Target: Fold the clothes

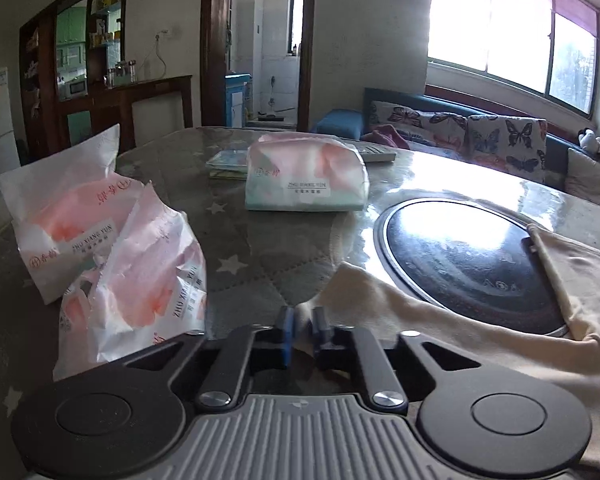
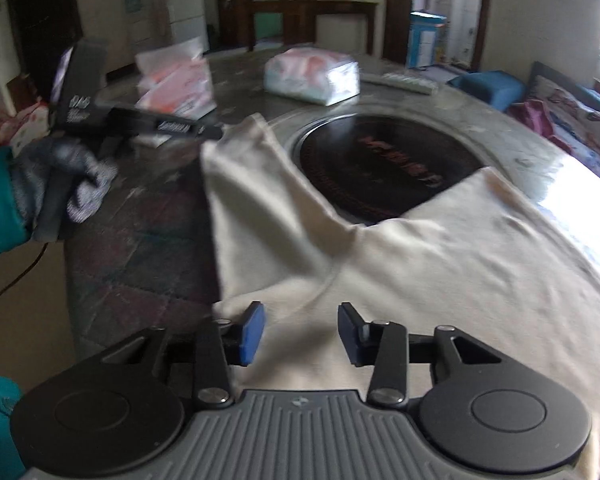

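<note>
On the round glass-topped table [image 1: 440,168], I see crinkled pink-and-white plastic packs [image 1: 112,256] at left; my left gripper [image 1: 303,330] has its jaws pinched on a sleeve tip of the cream cotton shirt [image 2: 440,264], which overlaps the black round cooktop [image 1: 468,256]. My right gripper [image 2: 302,330] hovers above the cloth, jaws apart.

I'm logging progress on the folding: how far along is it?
Early. Done: the cream shirt lies spread on the table, partly over the black cooktop. In hand: the left claw pinches a sleeve tip; the right claw hovers open. Left: every fold.
</note>
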`<state>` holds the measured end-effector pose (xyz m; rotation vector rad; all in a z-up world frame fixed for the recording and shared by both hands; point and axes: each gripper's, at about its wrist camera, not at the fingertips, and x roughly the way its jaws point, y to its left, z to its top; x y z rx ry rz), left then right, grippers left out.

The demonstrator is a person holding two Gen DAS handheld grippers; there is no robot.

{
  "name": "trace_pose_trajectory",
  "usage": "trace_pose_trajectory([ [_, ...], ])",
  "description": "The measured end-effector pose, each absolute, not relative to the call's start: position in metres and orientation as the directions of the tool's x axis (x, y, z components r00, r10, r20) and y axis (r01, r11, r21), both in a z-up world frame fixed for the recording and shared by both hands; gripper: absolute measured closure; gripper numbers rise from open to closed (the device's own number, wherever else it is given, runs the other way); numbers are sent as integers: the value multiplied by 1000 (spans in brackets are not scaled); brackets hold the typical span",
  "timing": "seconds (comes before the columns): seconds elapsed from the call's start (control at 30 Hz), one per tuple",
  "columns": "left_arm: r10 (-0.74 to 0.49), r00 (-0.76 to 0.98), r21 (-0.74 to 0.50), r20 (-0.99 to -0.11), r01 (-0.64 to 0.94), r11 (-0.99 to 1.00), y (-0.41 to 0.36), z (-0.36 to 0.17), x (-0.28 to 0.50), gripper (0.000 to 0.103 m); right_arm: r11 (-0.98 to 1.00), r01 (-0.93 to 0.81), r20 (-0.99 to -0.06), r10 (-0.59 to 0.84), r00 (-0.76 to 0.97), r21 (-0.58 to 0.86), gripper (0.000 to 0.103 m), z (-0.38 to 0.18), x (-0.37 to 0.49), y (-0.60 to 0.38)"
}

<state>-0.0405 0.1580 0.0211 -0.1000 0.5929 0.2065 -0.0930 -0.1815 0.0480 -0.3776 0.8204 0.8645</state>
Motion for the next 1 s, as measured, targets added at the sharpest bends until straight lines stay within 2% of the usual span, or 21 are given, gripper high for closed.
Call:
trace_pose_trajectory([
  [0.3, 172, 818, -49, -549, -236, 970, 160, 33, -47, 92, 597, -802, -758, 524, 389, 0, 65, 55, -105, -184],
  [0.47, 109, 851, -67, -514, -167, 984, 142, 52, -57, 88, 640, -768, -757, 512, 407, 20, 65, 58, -115, -207],
  [0.6, -47, 859, -125, -509, -20, 992, 114, 63, -62, 88, 736, -677, -731, 475, 491, 24, 65, 71, -125, -251],
  [0.73, -210, 826, -174, -523, 138, 975, 72, 62, -61, 88, 851, -524, -726, 368, 581, 12, 65, 75, -130, -306],
  [0.87, -358, 762, -216, -540, 286, 934, 25, 57, -58, 88, 938, -348, -732, 244, 637, 9, 65, 66, -128, -360],
  [1.0, -461, 693, -215, -554, 415, 884, -26, 53, -53, 88, 969, -246, -728, 184, 660, 22, 65, 53, -118, -391],
])
